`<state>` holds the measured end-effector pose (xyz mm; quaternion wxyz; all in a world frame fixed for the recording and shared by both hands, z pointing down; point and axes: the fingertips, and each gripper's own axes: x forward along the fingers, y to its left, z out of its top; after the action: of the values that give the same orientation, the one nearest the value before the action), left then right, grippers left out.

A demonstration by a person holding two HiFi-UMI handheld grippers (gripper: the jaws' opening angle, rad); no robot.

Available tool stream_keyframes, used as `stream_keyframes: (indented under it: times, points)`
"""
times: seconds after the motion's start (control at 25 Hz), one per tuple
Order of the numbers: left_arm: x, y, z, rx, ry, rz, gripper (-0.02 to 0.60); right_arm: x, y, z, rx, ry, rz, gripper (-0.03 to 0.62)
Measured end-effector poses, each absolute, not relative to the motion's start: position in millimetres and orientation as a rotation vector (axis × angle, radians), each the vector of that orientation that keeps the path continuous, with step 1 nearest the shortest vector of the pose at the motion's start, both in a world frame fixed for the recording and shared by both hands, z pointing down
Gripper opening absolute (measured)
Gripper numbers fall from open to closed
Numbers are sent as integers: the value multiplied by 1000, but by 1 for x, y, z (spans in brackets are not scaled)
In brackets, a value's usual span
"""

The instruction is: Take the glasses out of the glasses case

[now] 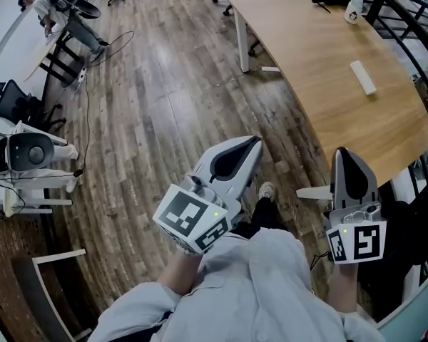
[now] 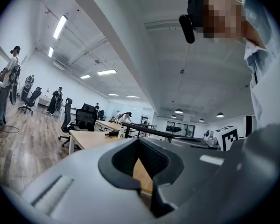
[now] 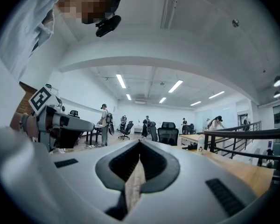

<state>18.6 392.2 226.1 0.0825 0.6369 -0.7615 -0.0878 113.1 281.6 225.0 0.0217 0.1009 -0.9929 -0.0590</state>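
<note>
A white oblong case [image 1: 363, 77], which looks like the glasses case, lies shut near the right edge of a light wooden table [image 1: 321, 55]. Both grippers are held level over the wood floor, short of the table's near corner. My left gripper [image 1: 247, 145] is shut, its tips meeting with nothing between them [image 2: 139, 141]. The right gripper [image 1: 345, 155] is shut and empty as well [image 3: 140, 143]. The case does not show in either gripper view; only the table top [image 2: 91, 139] appears there, and no glasses are visible.
A white bottle [image 1: 354, 7] and a black object [image 1: 328, 0] sit at the table's far end. A black railing [image 1: 406, 13] runs along the right. Office chairs [image 1: 18, 105], a white machine [image 1: 32, 152], floor cables and a person [image 1: 46, 9] stand at the left.
</note>
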Motion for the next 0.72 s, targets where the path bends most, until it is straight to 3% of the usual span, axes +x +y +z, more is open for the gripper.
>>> stream_keyframes:
  times: [0.72]
  points:
    - [-62, 263, 220, 1921, -2282, -240, 5, 30, 152, 220, 313, -3101, -215, 2]
